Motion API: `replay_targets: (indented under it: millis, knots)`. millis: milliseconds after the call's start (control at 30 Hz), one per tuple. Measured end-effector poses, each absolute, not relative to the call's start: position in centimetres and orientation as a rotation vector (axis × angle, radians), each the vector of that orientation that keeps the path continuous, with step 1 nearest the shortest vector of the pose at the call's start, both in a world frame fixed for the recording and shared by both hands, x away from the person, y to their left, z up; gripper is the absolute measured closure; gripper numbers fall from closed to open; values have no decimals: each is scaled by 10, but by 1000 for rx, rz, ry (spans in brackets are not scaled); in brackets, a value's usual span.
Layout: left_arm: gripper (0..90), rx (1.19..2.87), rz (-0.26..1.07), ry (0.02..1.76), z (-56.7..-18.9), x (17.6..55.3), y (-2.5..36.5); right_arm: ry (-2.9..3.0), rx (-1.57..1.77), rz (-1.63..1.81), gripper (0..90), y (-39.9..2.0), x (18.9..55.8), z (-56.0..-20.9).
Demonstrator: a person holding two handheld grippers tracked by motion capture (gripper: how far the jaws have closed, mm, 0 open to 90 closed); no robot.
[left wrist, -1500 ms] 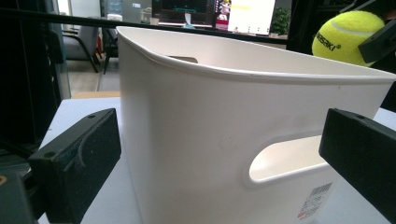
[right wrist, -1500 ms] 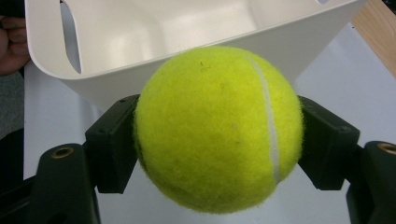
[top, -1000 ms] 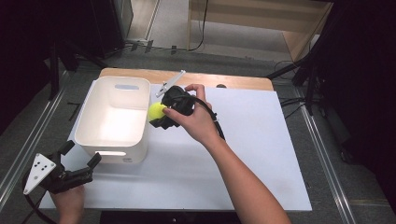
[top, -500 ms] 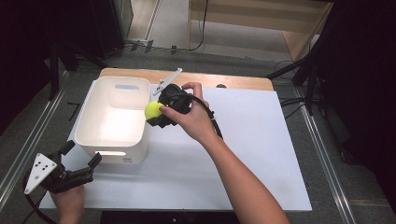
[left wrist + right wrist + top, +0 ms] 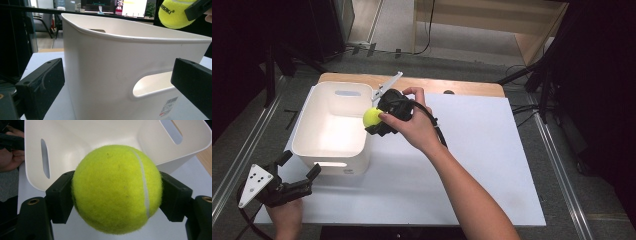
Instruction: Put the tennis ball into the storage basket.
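Your right gripper point(image 5: 379, 120) pinches the tennis ball point(image 5: 372, 116) between its two jaws, which press on the ball's opposite flanks, as the right gripper view shows point(image 5: 116, 188). Against the frames of a second and half a second ago, the ball has crept a little toward the white bin point(image 5: 307, 127) and now hangs at its right-hand rim, just over the wall's upper edge rather than beside it; judged from this, the carry is nearly done and the release is the step ahead. The bin's interior lies open below and beyond the ball, so you have free room to move further inward before opening. Mind the rim itself, since a ball let go on it could roll onto the white table sheet point(image 5: 492, 165). Your left gripper point(image 5: 294, 182) rests at the bin's near corner, jaws spread and holding nothing, with the bin's slotted wall point(image 5: 112, 75) close ahead of it.
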State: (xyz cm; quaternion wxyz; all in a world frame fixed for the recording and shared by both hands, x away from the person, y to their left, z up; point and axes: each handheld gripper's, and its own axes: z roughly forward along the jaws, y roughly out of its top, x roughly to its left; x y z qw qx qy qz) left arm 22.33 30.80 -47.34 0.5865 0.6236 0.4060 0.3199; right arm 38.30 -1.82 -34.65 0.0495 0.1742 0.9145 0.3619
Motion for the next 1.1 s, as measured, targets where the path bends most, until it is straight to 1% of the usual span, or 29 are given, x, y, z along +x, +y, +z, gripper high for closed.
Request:
replay_targets:
  millis: [700, 1100]
  knots:
    - [0, 1452, 748, 947, -473, 223, 308, 2794, 505, 1113, 224, -8, 385, -339]
    - [0, 1446, 745, 942, -473, 223, 309, 2810, 481, 1106, 225, 7, 386, -337]
